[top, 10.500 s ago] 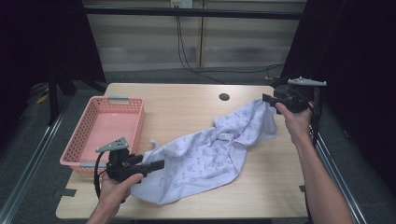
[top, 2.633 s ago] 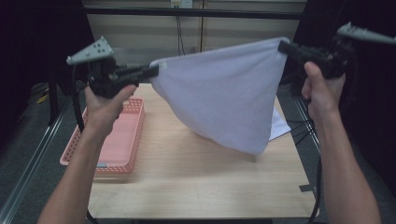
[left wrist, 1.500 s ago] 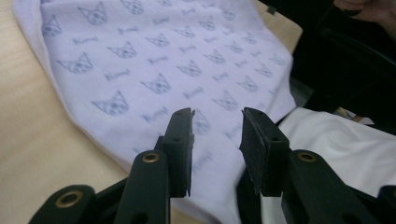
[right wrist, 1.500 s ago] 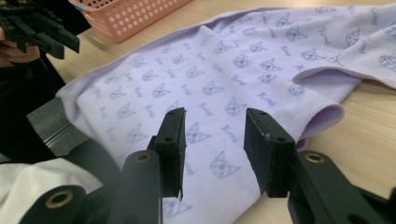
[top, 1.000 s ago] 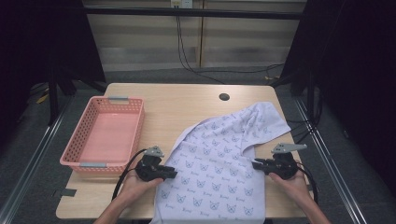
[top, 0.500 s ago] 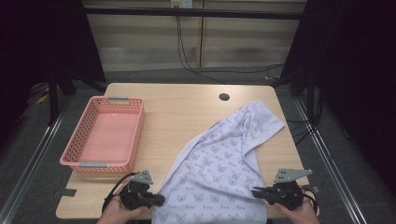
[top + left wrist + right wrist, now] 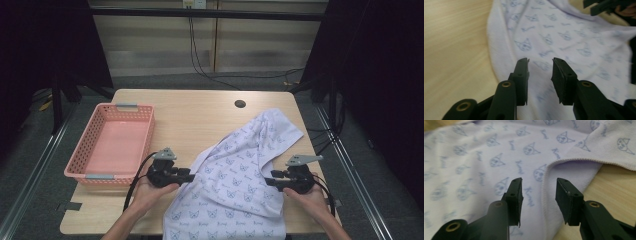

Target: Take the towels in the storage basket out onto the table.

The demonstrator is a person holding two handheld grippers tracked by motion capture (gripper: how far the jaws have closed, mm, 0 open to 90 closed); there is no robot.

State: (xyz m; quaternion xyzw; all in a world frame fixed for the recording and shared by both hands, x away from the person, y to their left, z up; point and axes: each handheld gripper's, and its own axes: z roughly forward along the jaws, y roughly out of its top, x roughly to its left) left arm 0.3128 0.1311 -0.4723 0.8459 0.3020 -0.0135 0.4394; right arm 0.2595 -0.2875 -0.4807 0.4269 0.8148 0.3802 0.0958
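Jaws of my left gripper (image 7: 191,176) and right gripper (image 7: 268,181) had just opened, releasing the pale lilac cat-print cloth (image 7: 239,172), which overhung the wooden table's (image 7: 190,115) near edge and might slide off.

A light wooden table (image 7: 200,120) fills the middle of the frame, with 1 round dark hole (image 7: 240,104) near its far edge. Grey floor (image 7: 30,165) runs along both sides. At the top, pale wall panels (image 7: 150,45) carry black cables (image 7: 200,55) hanging down. Dark curtains (image 7: 45,45) close off the upper left and right.
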